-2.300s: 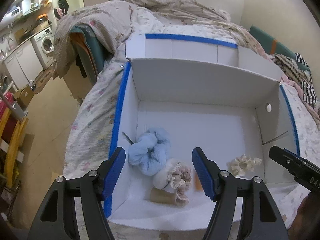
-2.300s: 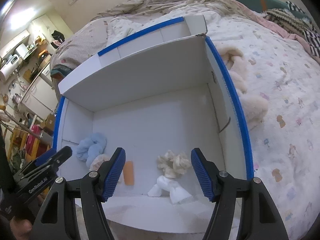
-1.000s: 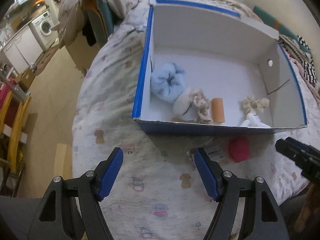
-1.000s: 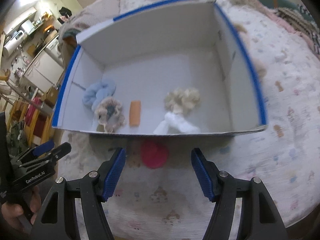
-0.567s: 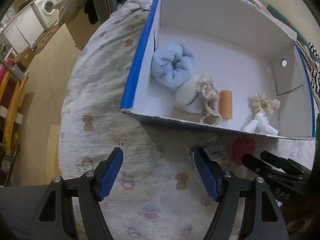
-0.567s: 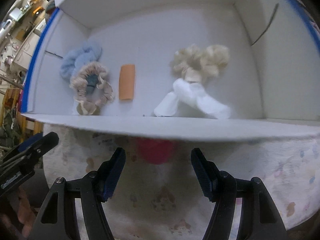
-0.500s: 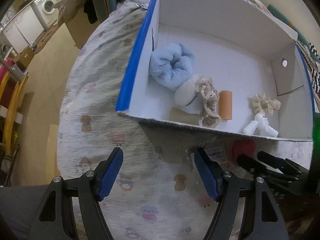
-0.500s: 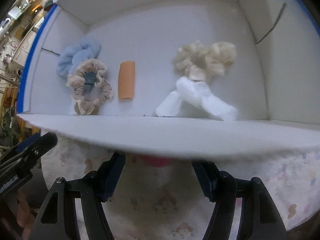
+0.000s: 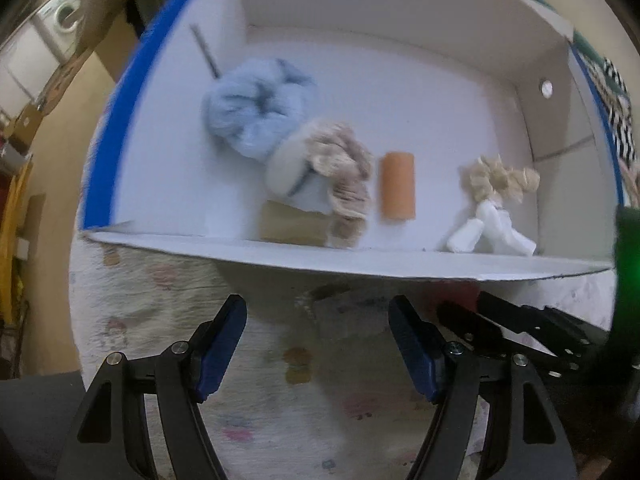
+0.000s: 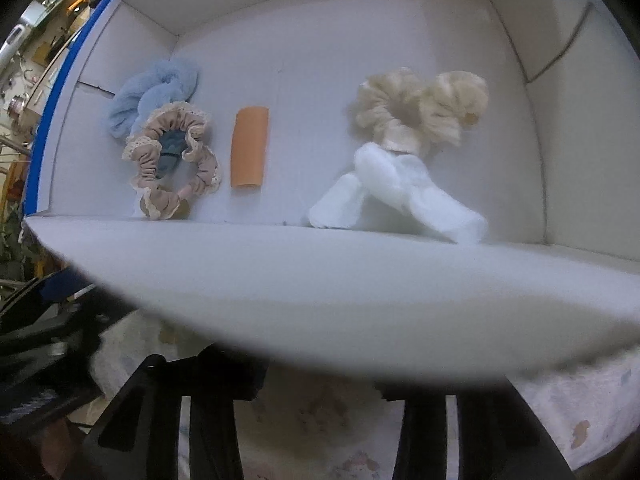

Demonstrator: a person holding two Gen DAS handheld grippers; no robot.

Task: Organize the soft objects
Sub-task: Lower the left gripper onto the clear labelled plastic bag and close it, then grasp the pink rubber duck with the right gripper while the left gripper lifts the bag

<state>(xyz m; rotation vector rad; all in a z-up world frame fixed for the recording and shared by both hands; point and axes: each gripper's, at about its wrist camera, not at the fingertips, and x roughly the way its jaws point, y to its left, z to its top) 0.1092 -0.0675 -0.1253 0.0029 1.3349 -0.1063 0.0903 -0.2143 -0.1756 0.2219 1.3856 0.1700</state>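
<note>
A white box with blue-taped rim (image 9: 120,92) lies on the bed. Inside are a blue scrunchie (image 9: 256,108), a beige lace scrunchie (image 10: 172,160), an orange roll (image 10: 250,146), a cream scrunchie (image 10: 420,104) and a white soft piece (image 10: 396,196). My left gripper (image 9: 316,348) is open and empty over the bedsheet, in front of the box. My right gripper (image 9: 476,312) is low against the box's front wall (image 10: 320,276), which hides its fingertips in its own view. A red soft object (image 9: 456,290) shows dimly just below that wall, at the right gripper's tip.
The patterned bedsheet (image 9: 280,420) spreads in front of the box. The bed's left edge drops to the floor (image 9: 48,160). A washing machine (image 9: 64,12) stands far left. A striped cloth (image 9: 618,92) lies beyond the box's right wall.
Both grippers moved closer to the box's front wall. The right gripper dropped lower, so the wall now covers its fingertips and the red object in its view.
</note>
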